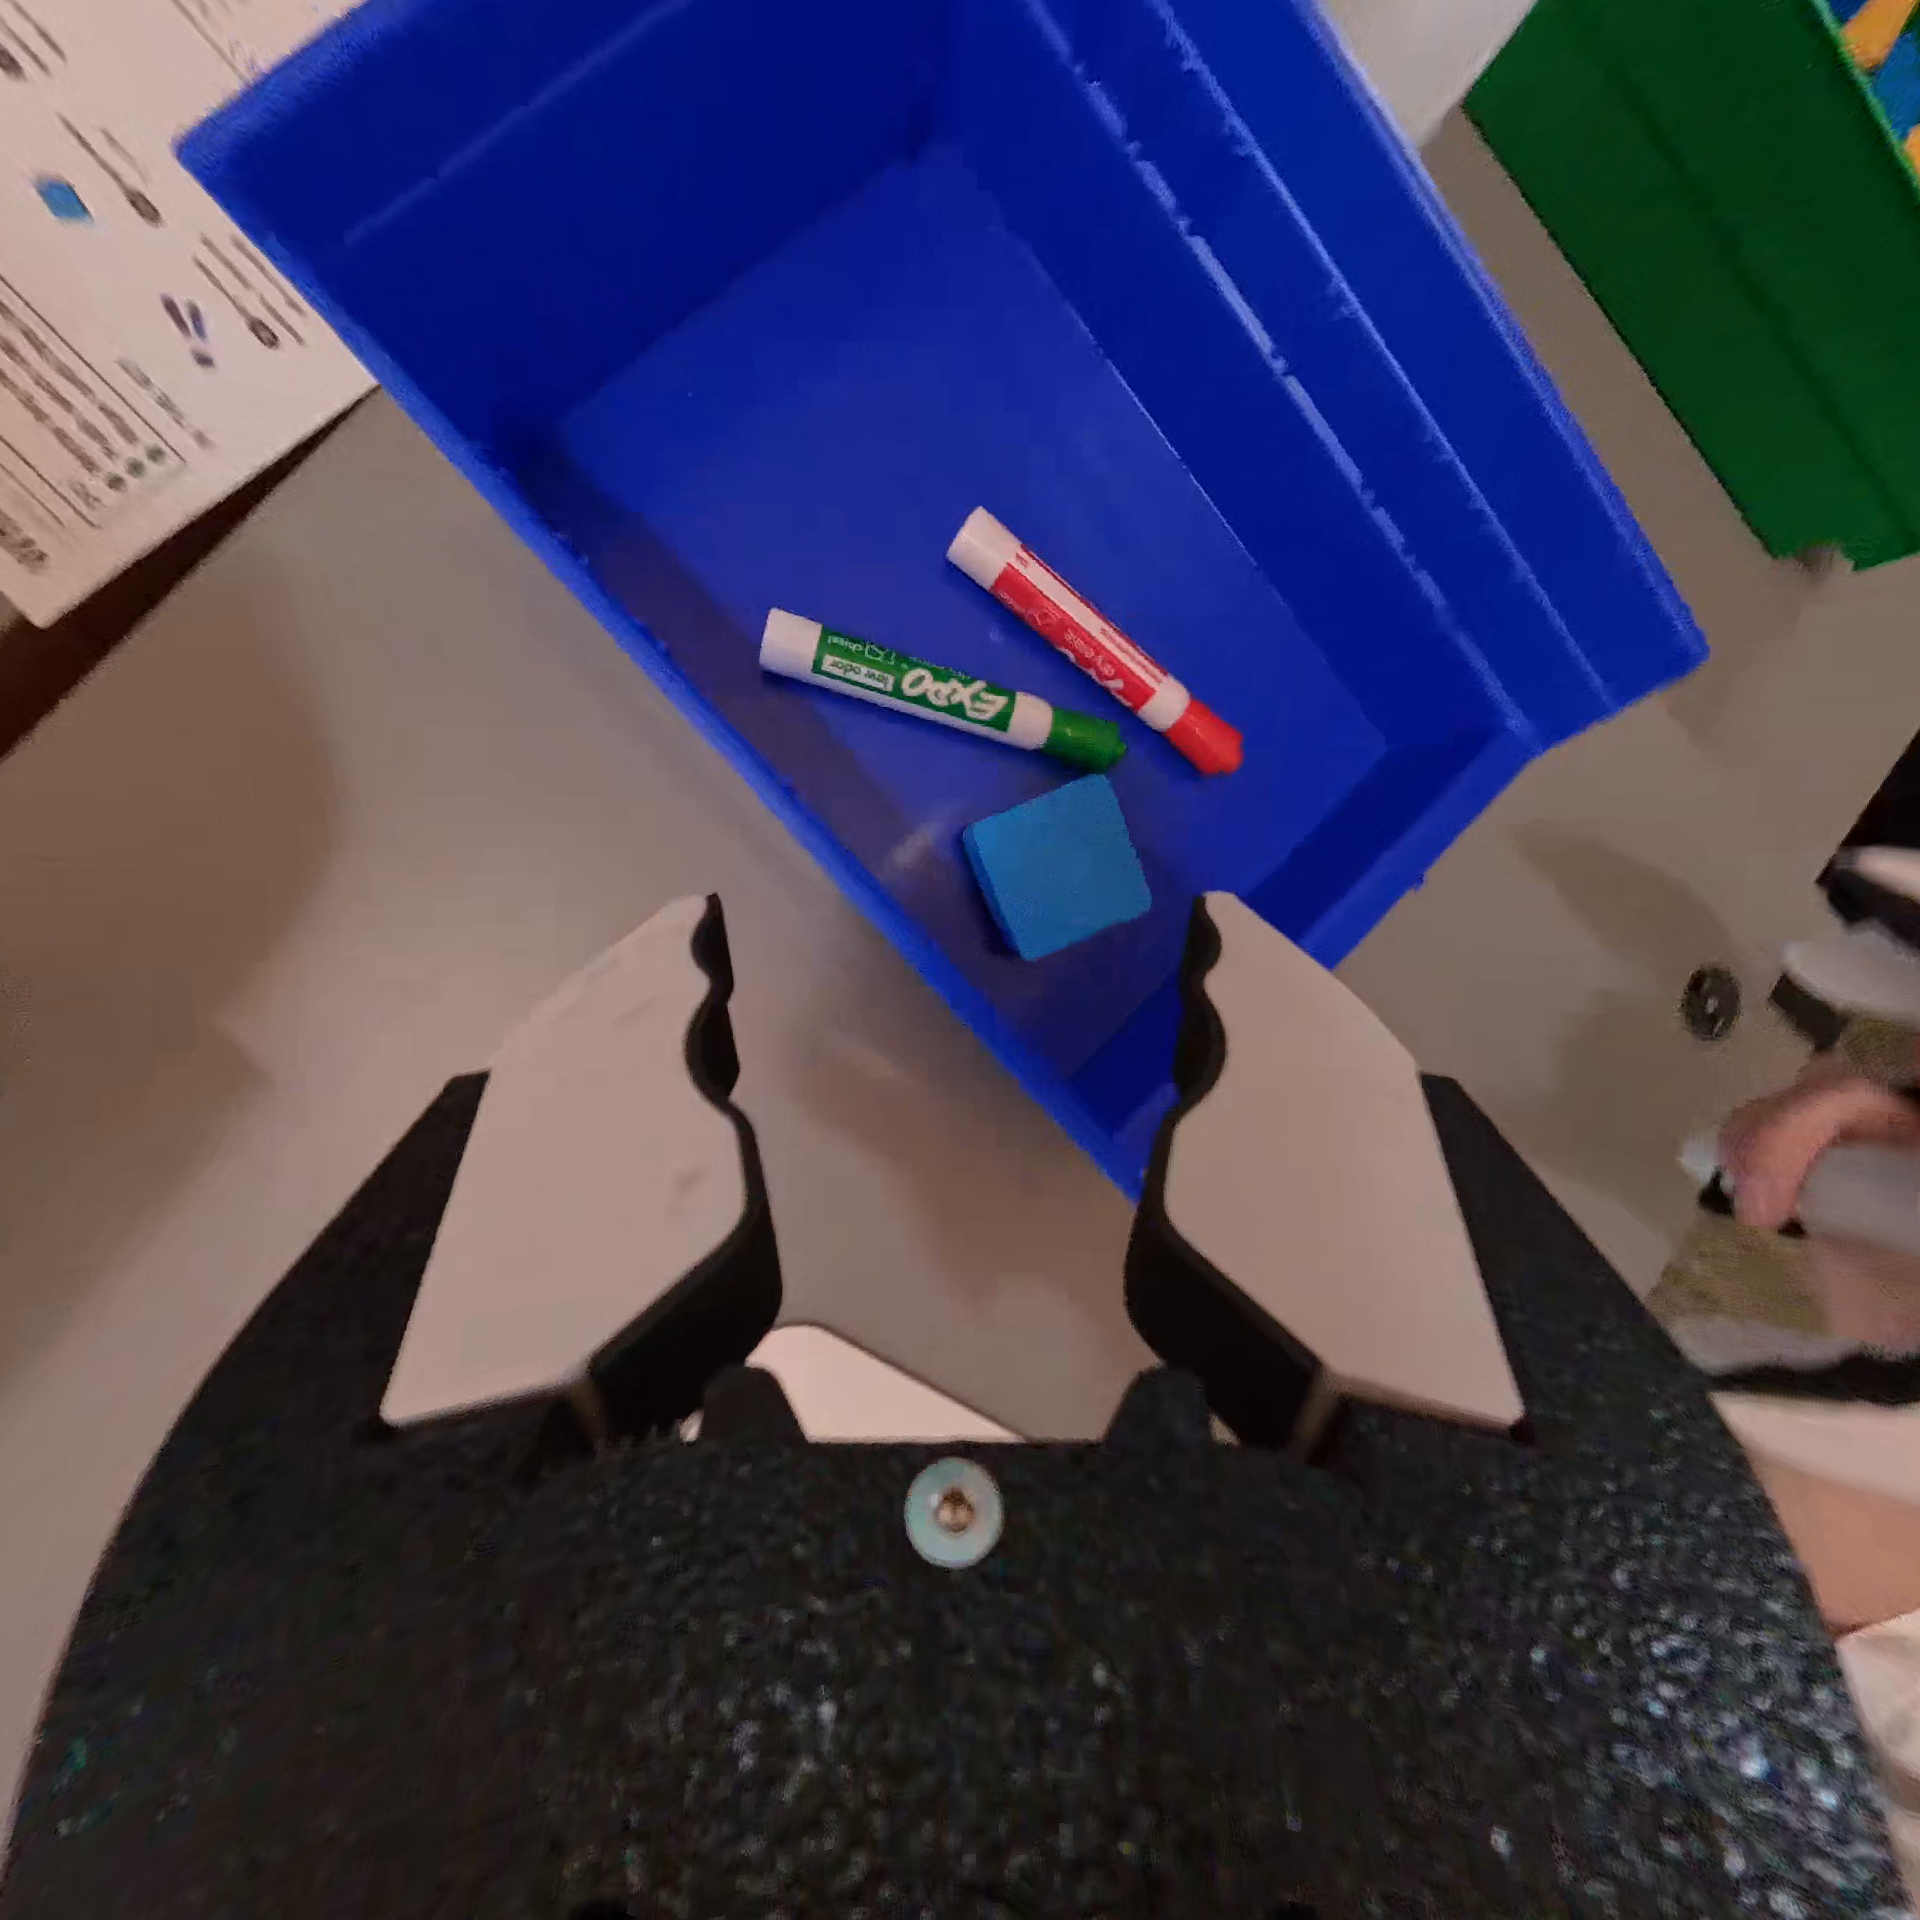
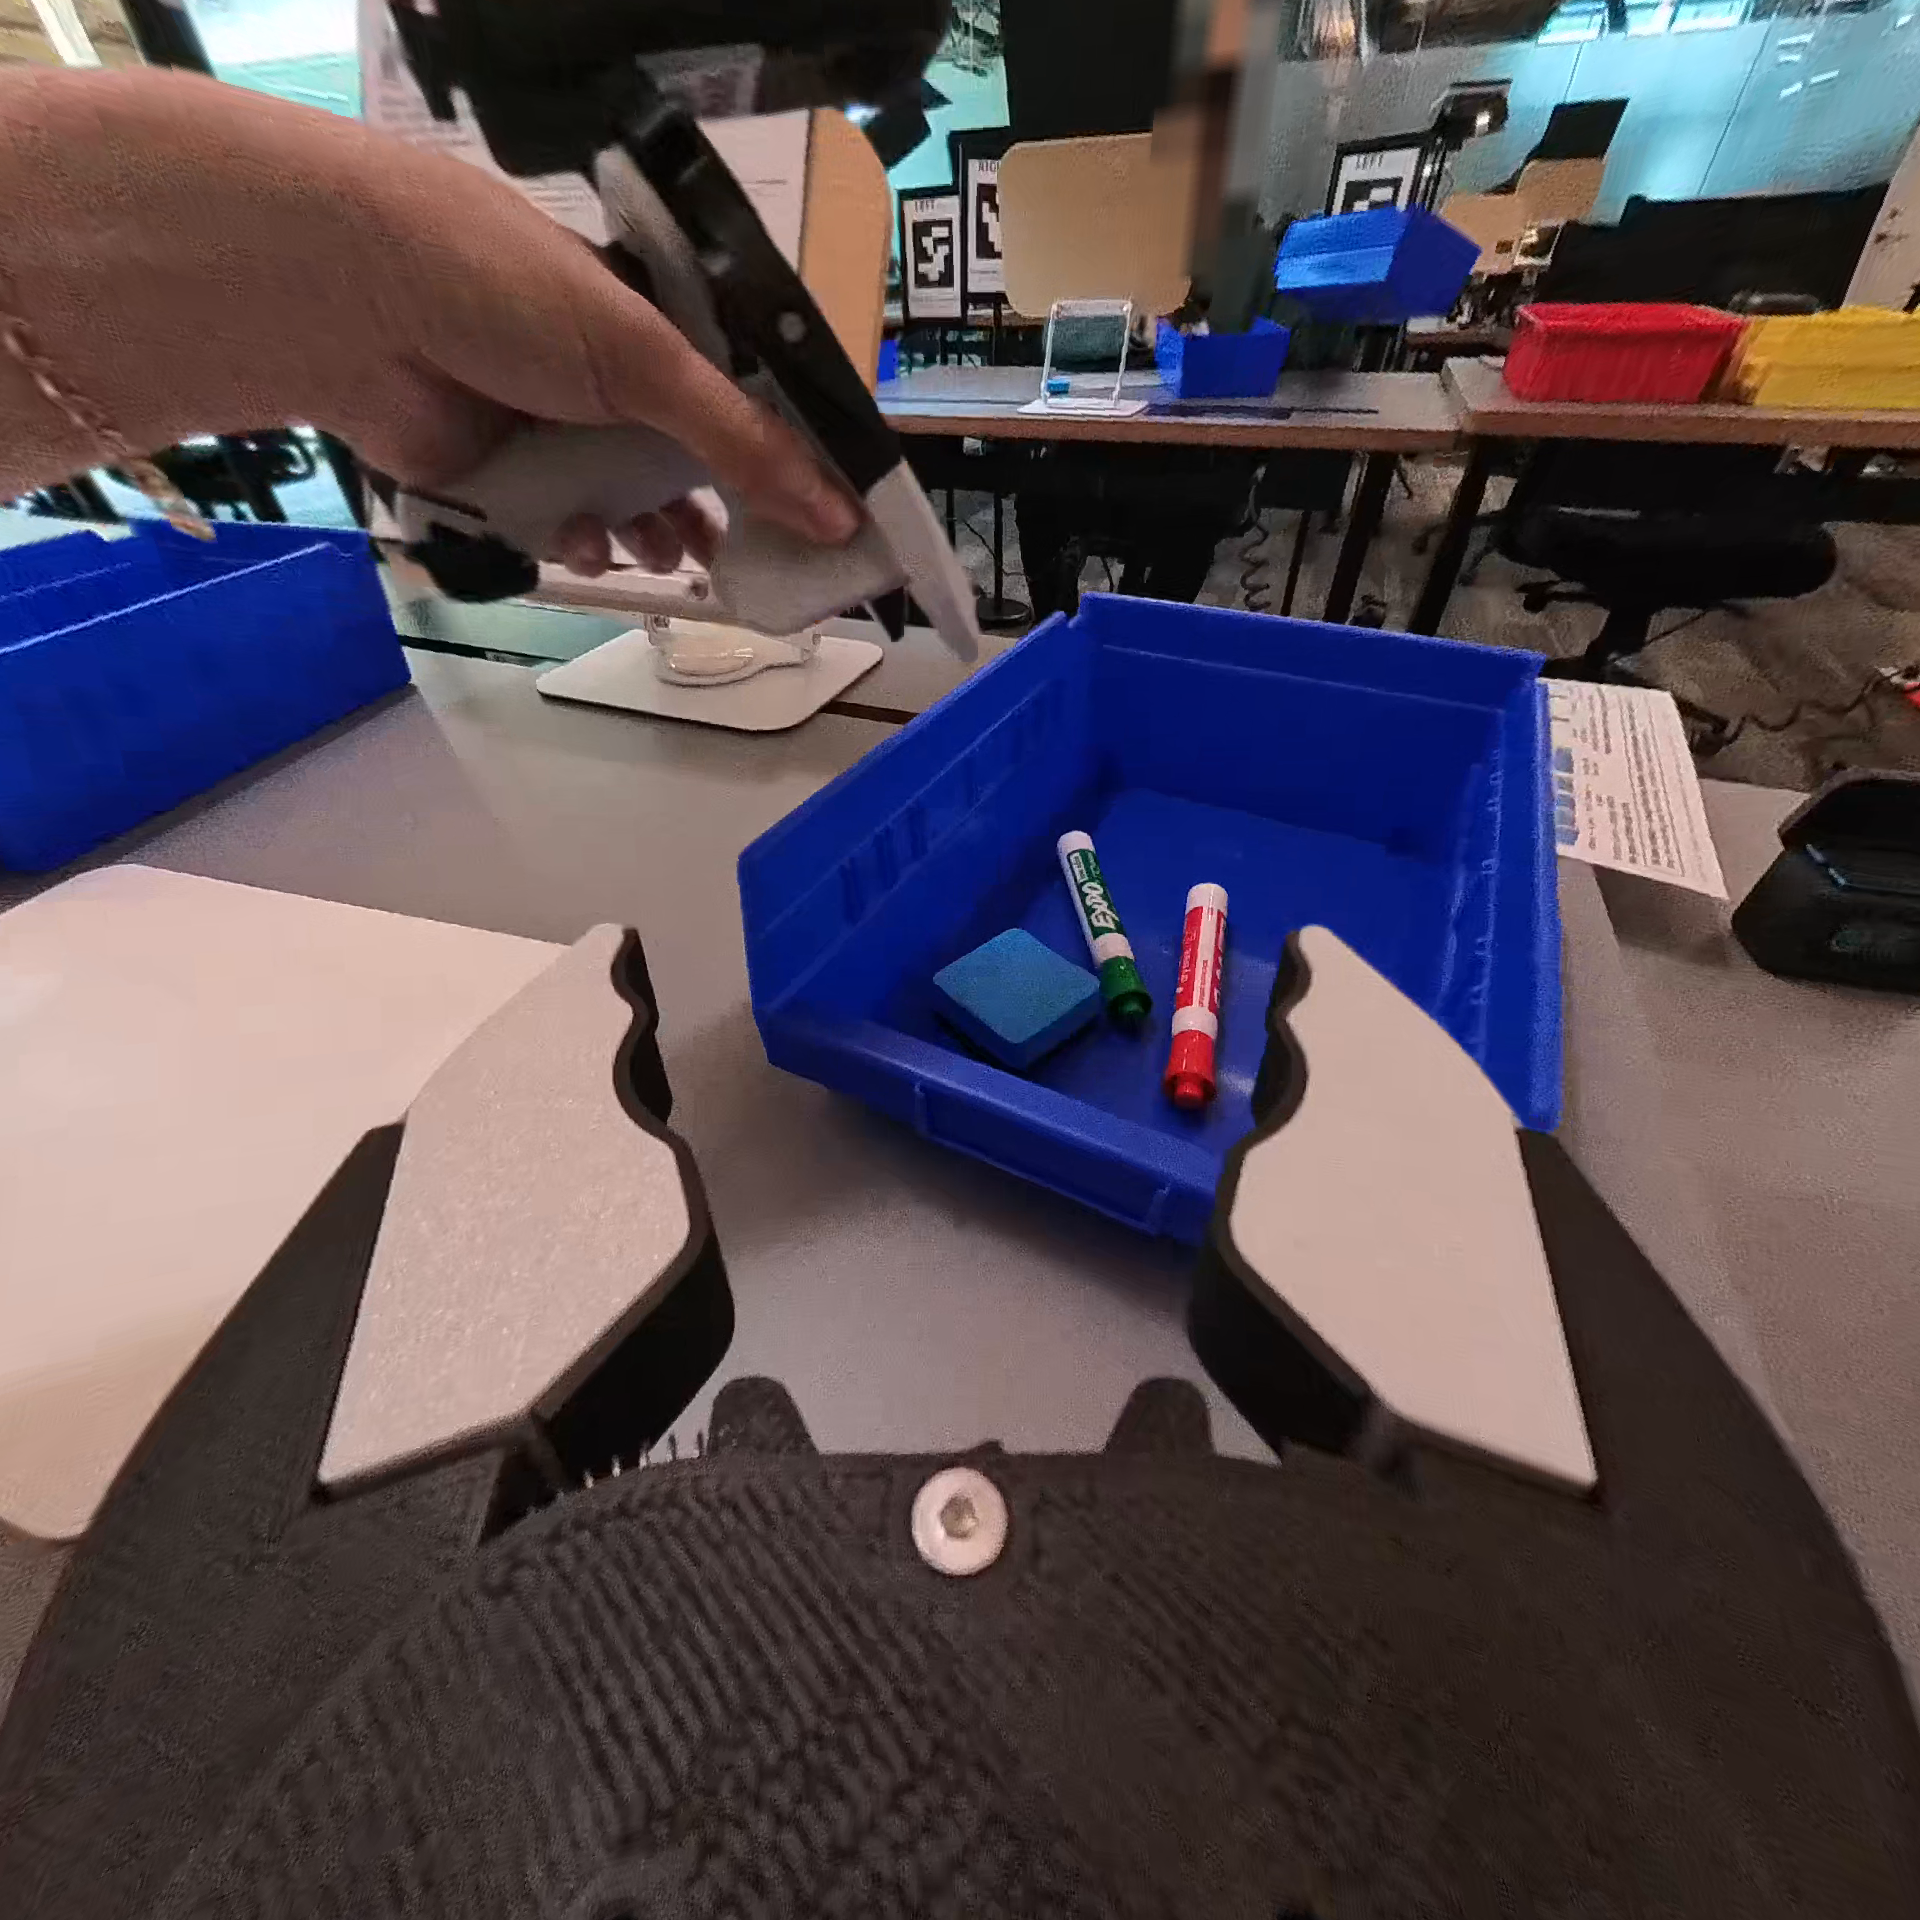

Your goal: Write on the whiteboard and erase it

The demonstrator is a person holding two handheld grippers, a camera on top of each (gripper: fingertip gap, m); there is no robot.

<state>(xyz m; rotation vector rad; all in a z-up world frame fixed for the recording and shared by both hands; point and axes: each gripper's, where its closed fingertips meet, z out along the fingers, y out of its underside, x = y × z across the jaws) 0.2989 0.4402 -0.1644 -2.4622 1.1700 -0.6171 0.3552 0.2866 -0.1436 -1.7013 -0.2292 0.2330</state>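
Note:
A blue bin (image 1: 1351, 343) (image 2: 1496, 831) on the grey table holds a green marker (image 1: 940, 691) (image 2: 1103, 925), a red marker (image 1: 1091, 639) (image 2: 1197, 992) and a blue square eraser (image 1: 1055, 868) (image 2: 1016, 995). My left gripper (image 1: 956, 914) is open and empty, held above the bin's near corner. In the right wrist view the left gripper (image 2: 925, 613), in a person's hand (image 2: 343, 312), hovers over the bin's far left corner. My right gripper (image 2: 961, 945) is open and empty, just short of the bin's front wall. A white whiteboard (image 2: 187, 1091) lies flat at the left.
A printed sheet (image 1: 94, 343) (image 2: 1631, 790) lies beside the bin. A green bin (image 1: 1714, 270) stands close by. A second blue bin (image 2: 177, 665), a clear stand on a white base (image 2: 717, 675) and a black case (image 2: 1839, 883) sit on the table. Other tables with bins stand behind.

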